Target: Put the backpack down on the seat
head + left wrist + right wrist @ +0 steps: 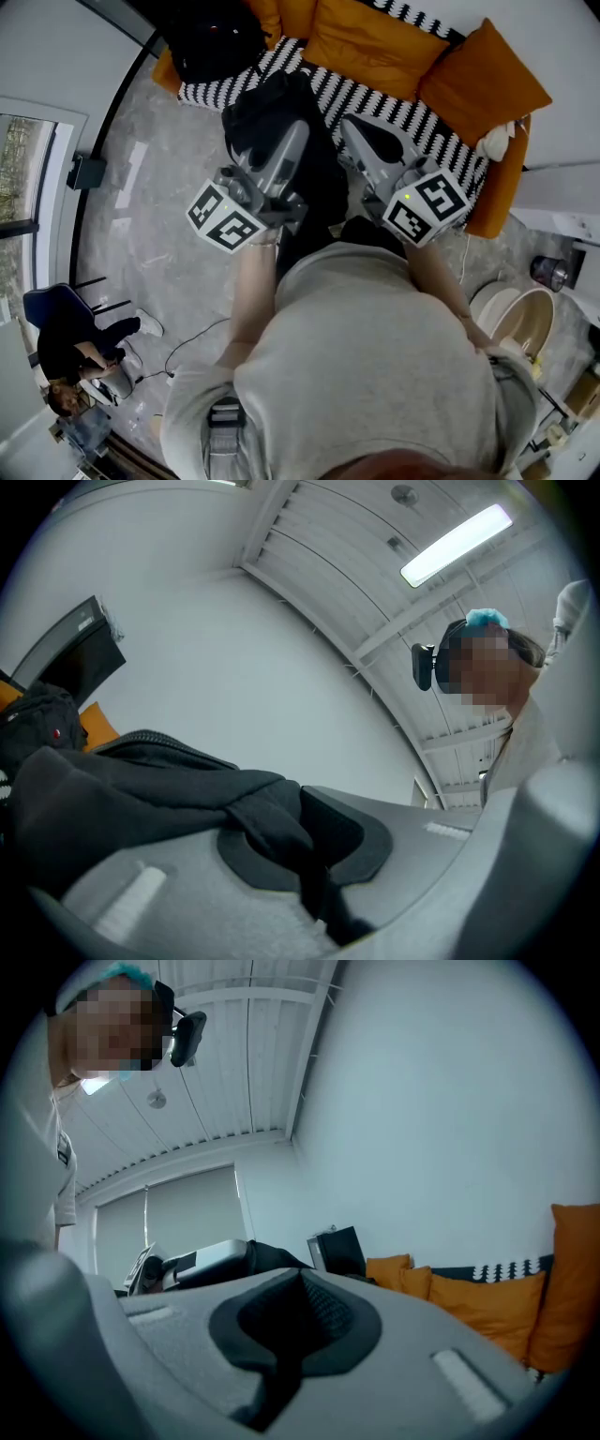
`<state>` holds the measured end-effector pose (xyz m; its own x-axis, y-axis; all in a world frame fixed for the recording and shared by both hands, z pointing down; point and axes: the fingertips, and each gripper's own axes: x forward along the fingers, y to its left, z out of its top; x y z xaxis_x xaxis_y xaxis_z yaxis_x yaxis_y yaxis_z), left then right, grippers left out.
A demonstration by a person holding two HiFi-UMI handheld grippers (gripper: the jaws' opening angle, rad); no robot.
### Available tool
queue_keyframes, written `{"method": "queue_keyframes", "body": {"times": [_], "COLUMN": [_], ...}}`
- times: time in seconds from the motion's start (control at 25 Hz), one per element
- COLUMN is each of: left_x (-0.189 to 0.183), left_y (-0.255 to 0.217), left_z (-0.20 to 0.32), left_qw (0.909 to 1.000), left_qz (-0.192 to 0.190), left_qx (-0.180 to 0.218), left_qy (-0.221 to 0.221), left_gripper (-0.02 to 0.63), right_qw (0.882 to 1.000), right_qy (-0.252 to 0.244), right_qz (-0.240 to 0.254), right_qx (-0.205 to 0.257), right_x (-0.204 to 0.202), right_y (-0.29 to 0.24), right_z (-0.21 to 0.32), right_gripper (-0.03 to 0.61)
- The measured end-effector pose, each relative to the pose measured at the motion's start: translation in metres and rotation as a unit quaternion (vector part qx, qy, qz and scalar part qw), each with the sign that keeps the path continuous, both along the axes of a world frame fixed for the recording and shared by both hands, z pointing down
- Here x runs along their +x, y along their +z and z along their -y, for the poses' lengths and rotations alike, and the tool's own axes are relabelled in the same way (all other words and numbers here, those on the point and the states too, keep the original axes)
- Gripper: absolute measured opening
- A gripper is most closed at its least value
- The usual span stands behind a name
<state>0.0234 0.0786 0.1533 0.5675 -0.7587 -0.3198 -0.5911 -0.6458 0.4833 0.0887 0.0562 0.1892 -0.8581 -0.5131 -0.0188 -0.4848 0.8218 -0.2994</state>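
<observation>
Over the striped seat [375,98], fingers of the left gripper [314,855] pinch the backpack [277,117] fabric, hanging it clear for lowering — the right gripper [300,1326] fingers meet on nothing.

My left gripper [314,855] has its jaws pinched together on a black strap [267,813] of the backpack [103,789], which bulks at the left. Behind it I see an orange cushion [98,726] and a dark box [70,658] against the white wall [262,667]. A ceiling light [457,544] glows overhead, and a person [553,724] is at the right.
</observation>
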Motion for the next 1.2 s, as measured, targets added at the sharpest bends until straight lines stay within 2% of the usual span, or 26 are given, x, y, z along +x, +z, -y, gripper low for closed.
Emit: {"method": "queue_keyframes", "body": {"times": [0.32, 0.56, 0.84, 1.04, 1.2], "left_x": [-0.015, -0.030, -0.079, -0.107, -0.132], "left_y": [0.016, 0.015, 0.006, 0.002, 0.001], "left_z": [0.047, 0.088, 0.151, 0.202, 0.240], "left_qw": [0.9997, 0.9998, 0.9997, 0.9997, 0.9994], "left_qz": [-0.003, -0.006, -0.018, -0.007, -0.006], "left_qx": [-0.025, -0.012, 0.003, 0.002, -0.002], "left_qy": [-0.008, 0.011, 0.015, 0.024, 0.033], "left_gripper": [0.017, 0.017, 0.017, 0.017, 0.017], "right_qw": [0.999, 1.000, 1.000, 1.000, 0.999], "right_qy": [-0.004, 0.002, 0.014, 0.021, 0.038], "right_qz": [0.000, -0.001, 0.010, 0.013, 0.025], "right_qx": [-0.033, -0.026, -0.024, -0.011, -0.018], "right_x": [-0.018, -0.040, -0.083, -0.117, -0.137], "right_y": [0.021, 0.020, 0.017, 0.006, 0.001], "right_z": [0.047, 0.090, 0.155, 0.199, 0.235], "right_gripper": [0.003, 0.003, 0.003, 0.003, 0.003]}}
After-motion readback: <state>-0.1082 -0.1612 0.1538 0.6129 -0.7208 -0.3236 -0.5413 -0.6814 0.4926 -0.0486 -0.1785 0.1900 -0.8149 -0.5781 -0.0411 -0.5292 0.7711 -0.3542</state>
